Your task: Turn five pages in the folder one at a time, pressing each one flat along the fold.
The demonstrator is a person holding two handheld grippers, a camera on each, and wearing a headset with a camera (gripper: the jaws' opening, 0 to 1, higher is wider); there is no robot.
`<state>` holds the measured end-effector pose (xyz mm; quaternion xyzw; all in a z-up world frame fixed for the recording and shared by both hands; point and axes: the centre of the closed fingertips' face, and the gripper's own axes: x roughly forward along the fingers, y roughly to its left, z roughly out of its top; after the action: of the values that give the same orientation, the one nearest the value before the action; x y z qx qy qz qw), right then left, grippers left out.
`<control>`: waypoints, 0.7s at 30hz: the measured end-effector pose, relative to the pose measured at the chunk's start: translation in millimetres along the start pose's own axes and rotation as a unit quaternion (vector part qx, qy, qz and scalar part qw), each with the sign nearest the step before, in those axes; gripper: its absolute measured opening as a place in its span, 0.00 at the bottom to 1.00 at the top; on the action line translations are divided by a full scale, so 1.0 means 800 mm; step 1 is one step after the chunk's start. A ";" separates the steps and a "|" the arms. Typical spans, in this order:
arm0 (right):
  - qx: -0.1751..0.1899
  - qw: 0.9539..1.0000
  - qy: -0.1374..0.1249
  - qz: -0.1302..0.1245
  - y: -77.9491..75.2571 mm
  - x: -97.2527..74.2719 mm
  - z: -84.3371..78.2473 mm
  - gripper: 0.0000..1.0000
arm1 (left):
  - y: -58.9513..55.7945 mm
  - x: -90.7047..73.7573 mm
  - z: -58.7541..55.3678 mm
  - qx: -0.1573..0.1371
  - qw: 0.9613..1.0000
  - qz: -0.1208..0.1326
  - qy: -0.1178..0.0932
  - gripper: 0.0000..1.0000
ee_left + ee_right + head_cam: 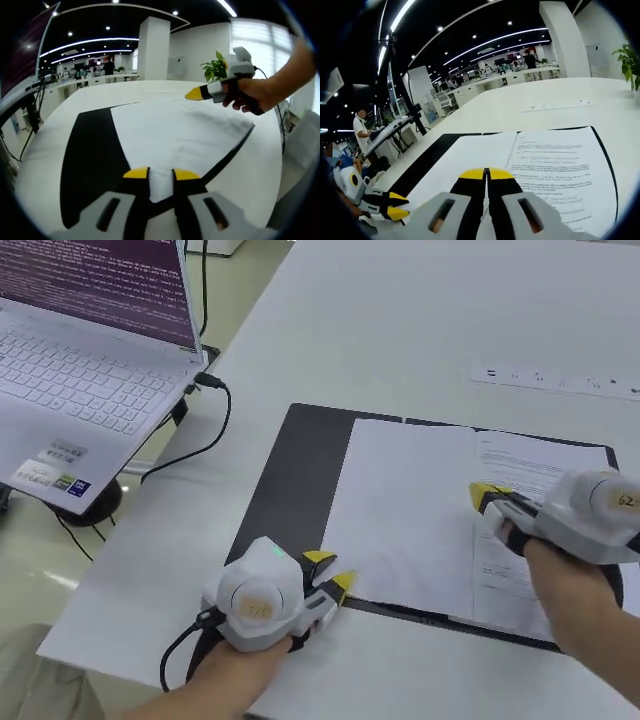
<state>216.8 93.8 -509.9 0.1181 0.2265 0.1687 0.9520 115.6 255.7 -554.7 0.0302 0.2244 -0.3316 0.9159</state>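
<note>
Desk [400,320]: left tongs [161,174] parted at page [170,135] edge; right tongs [486,173] together over page.

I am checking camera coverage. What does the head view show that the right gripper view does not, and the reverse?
Head view: the laptop keyboard and a black cable beside the folder. Right gripper view: distant desks, ceiling lights and a plant. Both: the open folder, its printed page, the open left tool and the shut right tool.
</note>
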 end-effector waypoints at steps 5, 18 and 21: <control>-0.015 1.000 -0.006 -0.002 -0.012 0.016 0.010 0.00 | 0.000 0.000 0.000 -0.002 1.000 0.000 -0.006 0.16; -0.034 0.999 0.002 -0.002 -0.024 0.068 0.013 0.00 | 0.001 0.001 0.001 -0.007 1.000 0.000 -0.012 0.16; -0.026 1.000 0.001 -0.009 -0.032 0.076 0.014 0.00 | 0.001 0.001 0.001 -0.008 1.000 0.000 -0.013 0.16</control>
<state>280.4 91.7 -531.4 0.0909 0.2243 0.1657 0.9560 116.9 255.9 -554.1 0.0182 0.2149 -0.3298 0.9191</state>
